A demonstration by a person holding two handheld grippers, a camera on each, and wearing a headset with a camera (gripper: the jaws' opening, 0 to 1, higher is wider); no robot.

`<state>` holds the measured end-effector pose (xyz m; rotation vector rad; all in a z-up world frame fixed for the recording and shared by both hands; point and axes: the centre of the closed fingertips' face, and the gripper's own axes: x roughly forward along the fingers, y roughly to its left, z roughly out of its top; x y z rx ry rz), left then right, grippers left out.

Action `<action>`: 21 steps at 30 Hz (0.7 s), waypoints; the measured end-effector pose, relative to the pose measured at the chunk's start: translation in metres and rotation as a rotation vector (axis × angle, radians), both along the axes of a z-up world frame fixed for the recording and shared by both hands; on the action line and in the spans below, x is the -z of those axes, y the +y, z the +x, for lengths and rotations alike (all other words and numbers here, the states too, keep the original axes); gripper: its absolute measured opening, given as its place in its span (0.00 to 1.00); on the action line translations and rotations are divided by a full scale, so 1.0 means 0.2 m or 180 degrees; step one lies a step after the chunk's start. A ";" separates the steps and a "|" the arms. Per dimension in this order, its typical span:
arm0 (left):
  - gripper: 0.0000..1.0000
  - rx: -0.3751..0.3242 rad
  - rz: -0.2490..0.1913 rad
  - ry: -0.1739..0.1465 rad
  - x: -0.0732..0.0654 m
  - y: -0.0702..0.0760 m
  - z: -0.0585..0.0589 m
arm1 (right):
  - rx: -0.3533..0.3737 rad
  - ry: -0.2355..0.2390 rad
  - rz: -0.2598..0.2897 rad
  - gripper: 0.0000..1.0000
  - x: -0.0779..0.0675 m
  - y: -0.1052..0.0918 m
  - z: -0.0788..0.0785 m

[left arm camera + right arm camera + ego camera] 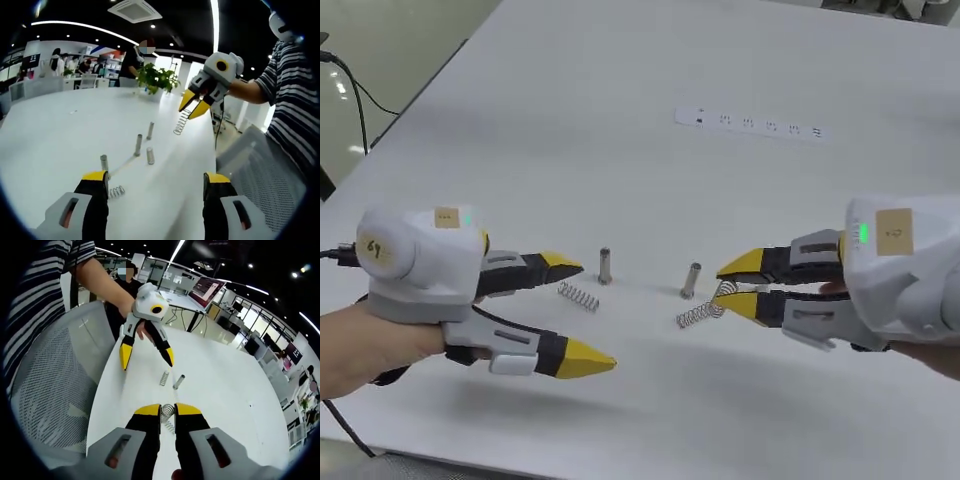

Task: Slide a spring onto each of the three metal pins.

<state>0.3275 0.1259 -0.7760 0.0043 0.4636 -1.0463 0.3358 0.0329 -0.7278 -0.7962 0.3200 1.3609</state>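
Gripping one end of a spring (695,316), the right gripper (718,287) is nearly closed, just right of an upright metal pin (692,280). The left gripper (598,316) gapes wide, empty, near a second spring (578,295) lying beside another pin (605,265) on the white table (620,150).

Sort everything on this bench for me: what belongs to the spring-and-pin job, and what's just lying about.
Belongs to the job:
metal pin
second pin
loose spring, lying on the table
held spring, clamped in the right hand-held gripper
left hand-held gripper, open

Just lying about:
power strip
black cable
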 end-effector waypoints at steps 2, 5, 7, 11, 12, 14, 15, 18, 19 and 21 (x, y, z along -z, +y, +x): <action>0.80 -0.0042 0.0004 -0.0005 0.00 0.02 0.01 | 0.0011 0.0002 -0.0008 0.07 0.00 -0.01 0.00; 0.88 -0.0143 0.0002 -0.0025 0.00 0.05 0.03 | 0.0031 0.0005 -0.0005 0.07 0.00 -0.02 0.01; 0.95 -0.0195 -0.0007 -0.0039 0.01 0.07 0.04 | 0.0060 0.0010 0.0000 0.07 0.00 -0.03 0.02; 0.98 -0.0276 -0.0018 -0.0054 0.01 0.10 0.07 | 0.0121 0.0019 -0.0025 0.07 0.01 -0.06 0.05; 0.98 -0.0295 -0.0017 -0.0064 0.01 0.11 0.07 | 0.0130 0.0023 -0.0028 0.07 0.01 -0.07 0.05; 0.98 -0.0316 -0.0017 -0.0067 0.02 0.12 0.08 | 0.0159 0.0029 -0.0045 0.07 0.02 -0.09 0.06; 0.98 -0.0323 -0.0023 -0.0070 0.02 0.12 0.08 | 0.0170 0.0028 -0.0049 0.07 0.02 -0.09 0.07; 0.98 -0.0334 -0.0025 -0.0062 0.02 0.13 0.08 | 0.0210 0.0028 -0.0067 0.07 0.03 -0.12 0.09; 0.98 -0.0336 -0.0021 -0.0065 0.02 0.13 0.08 | 0.0238 0.0032 -0.0069 0.07 0.03 -0.13 0.10; 0.98 -0.0352 -0.0020 -0.0060 0.02 0.14 0.08 | 0.0288 0.0032 -0.0086 0.07 0.04 -0.15 0.12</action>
